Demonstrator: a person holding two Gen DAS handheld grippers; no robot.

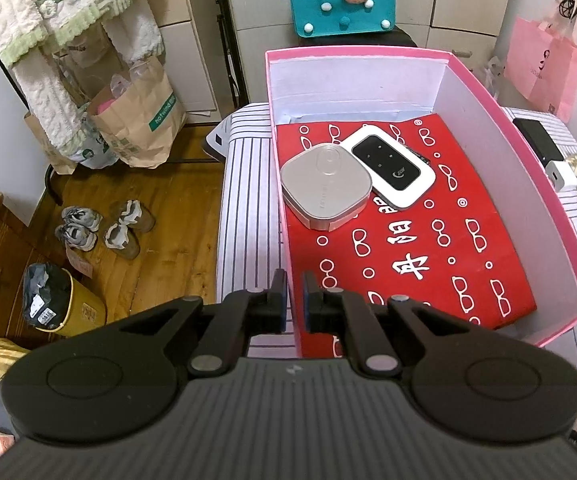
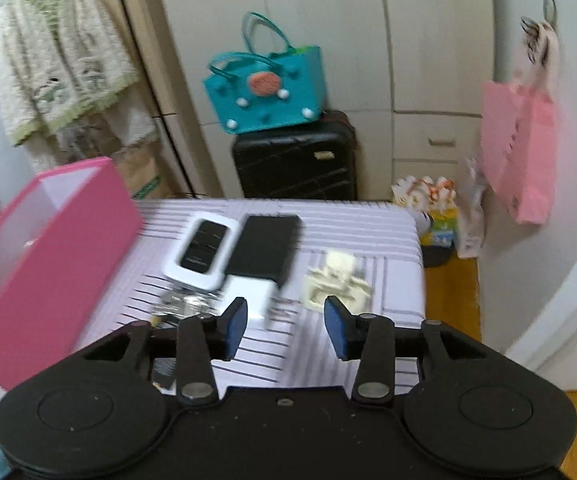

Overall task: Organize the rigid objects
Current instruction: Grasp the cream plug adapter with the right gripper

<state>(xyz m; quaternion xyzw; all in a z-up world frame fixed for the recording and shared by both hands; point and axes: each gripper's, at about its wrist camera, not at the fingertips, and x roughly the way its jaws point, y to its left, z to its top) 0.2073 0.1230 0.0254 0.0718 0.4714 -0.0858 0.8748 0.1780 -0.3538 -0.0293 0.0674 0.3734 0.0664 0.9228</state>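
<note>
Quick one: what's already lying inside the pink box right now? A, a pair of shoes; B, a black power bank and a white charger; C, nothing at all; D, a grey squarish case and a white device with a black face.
D: the left wrist view shows the grey case overlapping the white device on the red sheet inside the pink box.

The right wrist view is motion-blurred: the cream plastic piece (image 2: 338, 280) at twelve o'clock stays unidentifiable. The pink box (image 2: 54, 248) at nine o'clock is cut off, contents hidden.
</note>
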